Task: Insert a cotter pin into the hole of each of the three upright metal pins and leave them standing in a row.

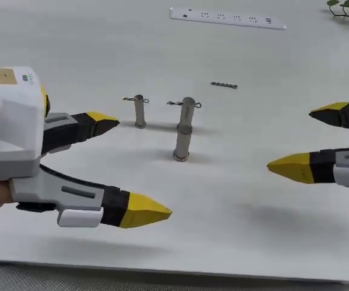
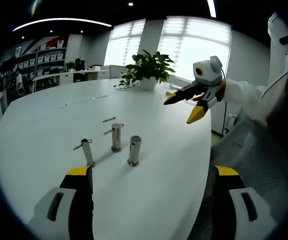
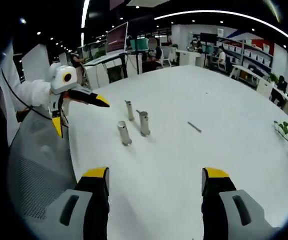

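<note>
Hovering either side of the bare pin [image 1: 182, 144], left gripper [image 1: 142, 168] and right gripper [image 1: 289, 139] are gaping empty (jaws wide), a loose cotter pin [image 1: 224, 85] lying beyond it

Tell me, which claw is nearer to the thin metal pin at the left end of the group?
Left. The left claw is close beside the thin pin, its upper tip almost reaching it; the right claw is far off on the opposite side.

the right gripper [image 1: 289, 139] runs off the head view's right edge. the loose cotter pin [image 1: 224, 85] — too small for detail.
</note>
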Demonstrator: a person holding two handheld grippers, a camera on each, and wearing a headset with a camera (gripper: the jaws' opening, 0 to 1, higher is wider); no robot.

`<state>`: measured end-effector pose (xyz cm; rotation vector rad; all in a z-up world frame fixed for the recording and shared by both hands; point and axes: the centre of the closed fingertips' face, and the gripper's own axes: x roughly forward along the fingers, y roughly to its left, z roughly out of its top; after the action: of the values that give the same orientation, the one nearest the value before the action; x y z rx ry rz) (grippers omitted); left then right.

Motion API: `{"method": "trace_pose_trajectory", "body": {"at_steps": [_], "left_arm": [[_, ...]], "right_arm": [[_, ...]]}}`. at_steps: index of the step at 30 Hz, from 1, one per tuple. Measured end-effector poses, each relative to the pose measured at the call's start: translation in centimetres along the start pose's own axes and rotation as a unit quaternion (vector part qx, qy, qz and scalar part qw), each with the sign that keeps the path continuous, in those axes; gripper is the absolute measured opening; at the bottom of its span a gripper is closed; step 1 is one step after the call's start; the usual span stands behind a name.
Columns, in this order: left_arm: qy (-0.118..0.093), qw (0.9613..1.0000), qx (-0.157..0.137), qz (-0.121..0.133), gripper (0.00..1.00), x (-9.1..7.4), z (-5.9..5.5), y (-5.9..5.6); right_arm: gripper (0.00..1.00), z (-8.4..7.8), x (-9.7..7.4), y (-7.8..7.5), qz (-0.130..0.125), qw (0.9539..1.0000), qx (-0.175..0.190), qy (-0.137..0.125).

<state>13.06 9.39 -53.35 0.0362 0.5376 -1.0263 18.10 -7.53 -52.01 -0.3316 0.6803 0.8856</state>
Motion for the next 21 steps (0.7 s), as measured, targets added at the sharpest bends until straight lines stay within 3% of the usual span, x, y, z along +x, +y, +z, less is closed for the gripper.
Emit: {"method": "trace_pose_trajectory", "body": {"at_steps": [3,5,9,11,13,17,21], "left_arm": [[-0.003,1.0000,-0.003,0.005,0.99,-0.2,0.0,0.2],[-0.005,0.9999,-0.007,0.008,0.99,-0.7,-0.4,1.0],[-0.007,0.9999,-0.009,0.011,0.99,-0.6,-0.1,0.3],[-0.007,0.9999,-0.010,0.011,0.99,-1.1,-0.4,0.9],[-0.006,0.9998,-0.013,0.011,0.99,-1.0,-0.3,0.5],[-0.009,0.9998,-0.015,0.011,0.99,-1.7,-0.7,1.6],[-0.011,0.9996,-0.017,0.021,0.99,-1.2,-0.1,0.9]], "right_arm": [[0.72,0.5,0.2,-1.0,-0.002,1.0000,-0.004,0.006],[0.73,0.7,0.7,-2.4,-0.006,0.9999,-0.008,0.014],[0.73,1.8,1.1,-4.0,-0.008,0.9997,-0.020,0.013],[0.73,2.8,1.3,-4.7,-0.006,0.9998,-0.017,0.006],[0.72,3.4,1.7,-5.4,-0.004,0.9997,-0.024,0.009],[0.72,4.2,2.8,-7.1,-0.001,0.9997,-0.022,0.013],[0.73,4.2,4.0,-8.1,0.009,0.9992,-0.027,0.029]]}}
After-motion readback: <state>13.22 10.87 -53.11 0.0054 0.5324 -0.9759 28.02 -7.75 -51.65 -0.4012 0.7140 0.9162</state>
